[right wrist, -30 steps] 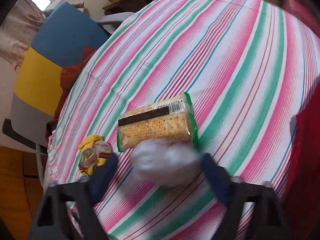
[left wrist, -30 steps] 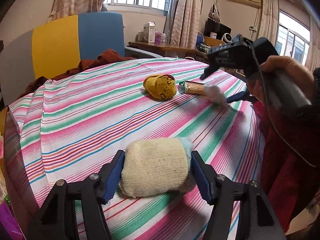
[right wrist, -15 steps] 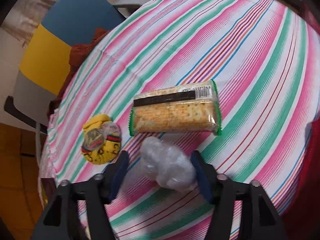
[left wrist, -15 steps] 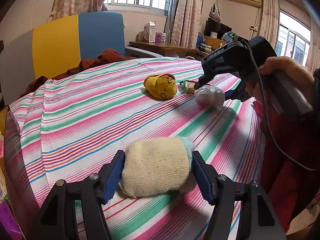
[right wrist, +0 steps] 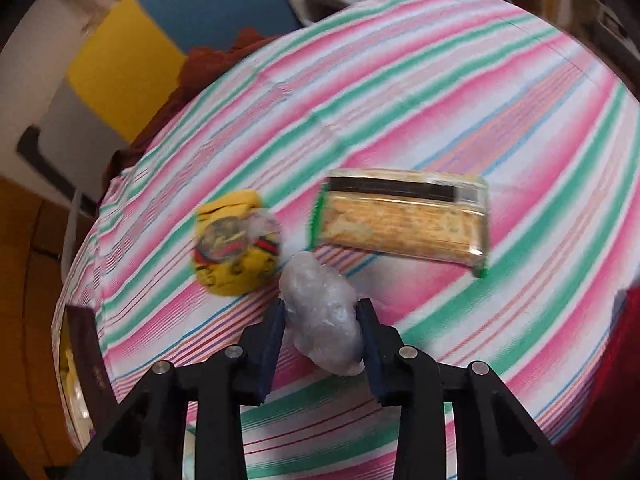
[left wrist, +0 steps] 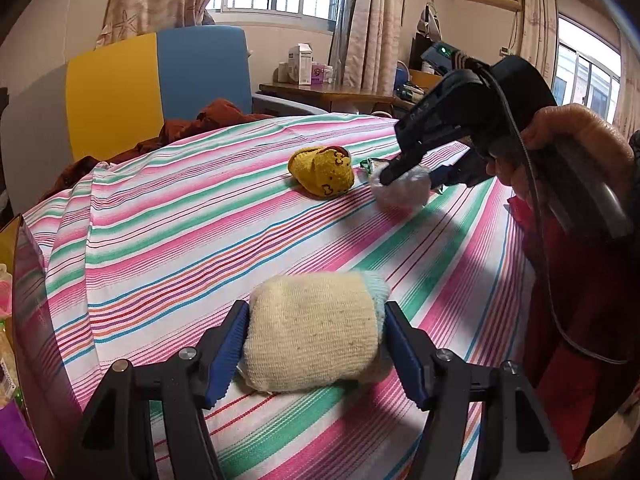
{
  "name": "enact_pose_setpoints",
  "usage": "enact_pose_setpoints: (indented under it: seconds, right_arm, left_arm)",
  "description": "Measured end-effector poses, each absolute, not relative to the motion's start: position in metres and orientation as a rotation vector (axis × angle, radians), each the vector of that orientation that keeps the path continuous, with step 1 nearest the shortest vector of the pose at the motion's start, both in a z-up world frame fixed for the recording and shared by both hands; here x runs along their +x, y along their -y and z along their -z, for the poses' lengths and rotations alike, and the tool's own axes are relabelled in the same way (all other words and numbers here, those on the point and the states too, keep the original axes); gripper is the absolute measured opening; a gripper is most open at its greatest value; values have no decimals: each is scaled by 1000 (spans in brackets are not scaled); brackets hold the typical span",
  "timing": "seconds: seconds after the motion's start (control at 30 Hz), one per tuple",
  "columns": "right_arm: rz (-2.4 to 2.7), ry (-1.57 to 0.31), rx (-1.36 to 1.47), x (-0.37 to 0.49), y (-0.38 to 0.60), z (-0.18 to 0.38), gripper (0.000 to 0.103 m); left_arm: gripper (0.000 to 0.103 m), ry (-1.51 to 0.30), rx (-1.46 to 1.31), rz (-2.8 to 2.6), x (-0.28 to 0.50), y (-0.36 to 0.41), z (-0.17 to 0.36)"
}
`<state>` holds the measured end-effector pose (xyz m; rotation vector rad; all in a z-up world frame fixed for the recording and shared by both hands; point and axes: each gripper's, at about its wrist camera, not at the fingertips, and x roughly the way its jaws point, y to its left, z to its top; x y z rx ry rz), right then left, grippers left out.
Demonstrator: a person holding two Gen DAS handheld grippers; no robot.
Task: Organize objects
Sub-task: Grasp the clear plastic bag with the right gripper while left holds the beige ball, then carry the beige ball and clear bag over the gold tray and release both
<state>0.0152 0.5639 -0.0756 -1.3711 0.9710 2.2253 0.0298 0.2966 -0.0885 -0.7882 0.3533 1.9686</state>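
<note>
The left hand-held gripper [left wrist: 316, 344] was closed on a rolled cream sock [left wrist: 314, 344], w/ a blue pad pressed on each side of it. The sock sat low on the bench [left wrist: 180, 232], which had a striped cloth of pink, green & white. The right hand-held gripper [right wrist: 322, 316] was squeezed shut on a crumpled clear plastic bag [right wrist: 324, 320], its two blue pads touching the bag's sides. In the left wrist view a person's hand [left wrist: 568, 148] held that gripper from the right, & the bag hung at its tips just over the cloth. A yellow sock ball [right wrist: 236, 248] w/ little dark marks lay just beside the bag, on its left in the right wrist view. A cracker pack [right wrist: 404, 220] w/ green ends lay flat near the bag too, a bit farther back & to the right. The cream sock was well apart from those three things. Behind the bench stood a chair [left wrist: 152, 80] w/ a yellow & blue back, and a dark red cloth [left wrist: 208, 120] was draped by it. The right wrist view was blurry.
</note>
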Motion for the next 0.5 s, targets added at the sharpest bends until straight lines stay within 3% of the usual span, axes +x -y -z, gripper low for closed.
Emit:
enact_pose_setpoints:
  seconds: [0.5]
  right_arm:
    - [-2420, -969, -1462, 9, -537, 70, 37]
  left_arm:
    - [66, -399, -840, -1984, 41, -291, 68]
